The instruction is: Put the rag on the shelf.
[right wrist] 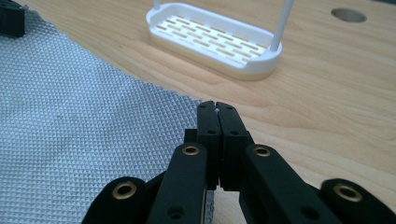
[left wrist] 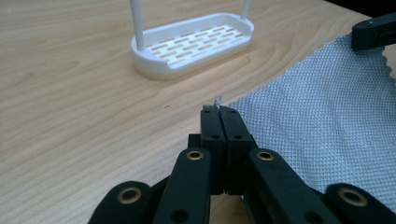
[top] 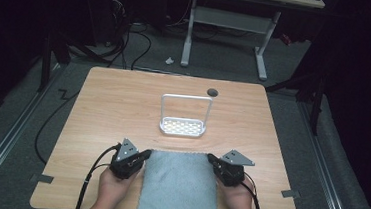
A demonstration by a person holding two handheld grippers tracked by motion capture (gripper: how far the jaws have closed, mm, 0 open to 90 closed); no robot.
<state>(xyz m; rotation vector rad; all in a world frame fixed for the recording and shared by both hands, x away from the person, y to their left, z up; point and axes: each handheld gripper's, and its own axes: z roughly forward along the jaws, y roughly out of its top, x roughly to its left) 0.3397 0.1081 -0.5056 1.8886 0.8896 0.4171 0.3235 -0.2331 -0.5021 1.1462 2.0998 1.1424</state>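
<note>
- A grey waffle-textured cloth (top: 179, 185) lies flat on the near middle of the wooden table (top: 113, 104), its near edge hanging over the table's front.
- The left gripper (top: 145, 155) sits at the cloth's far left corner. In the left gripper view its jaws are pressed together, with a small tuft of cloth (left wrist: 217, 101) poking out past the tips, so the corner looks pinched.
- The right gripper (top: 211, 159) sits at the far right corner. In the right gripper view its jaws are also together at the cloth's edge (right wrist: 196, 100); a sliver of fabric seems caught between them, though the grip there is less plain.
- A white rack (top: 183, 127) with a slotted base and a tall hoop handle stands just beyond the cloth, centred, apart from it. A round cable hole (top: 212, 92) shows farther off to the right.
- Judged from this, the step in hand is the grasp of both far corners, the start of a fold or a lift toward the rack.
- The next move calls for both hands to rise together and evenly, keeping the far edge taut, and to stay clear of the rack's hoop.
- The thin pinch on the right could slip if the pull is uneven.
</note>
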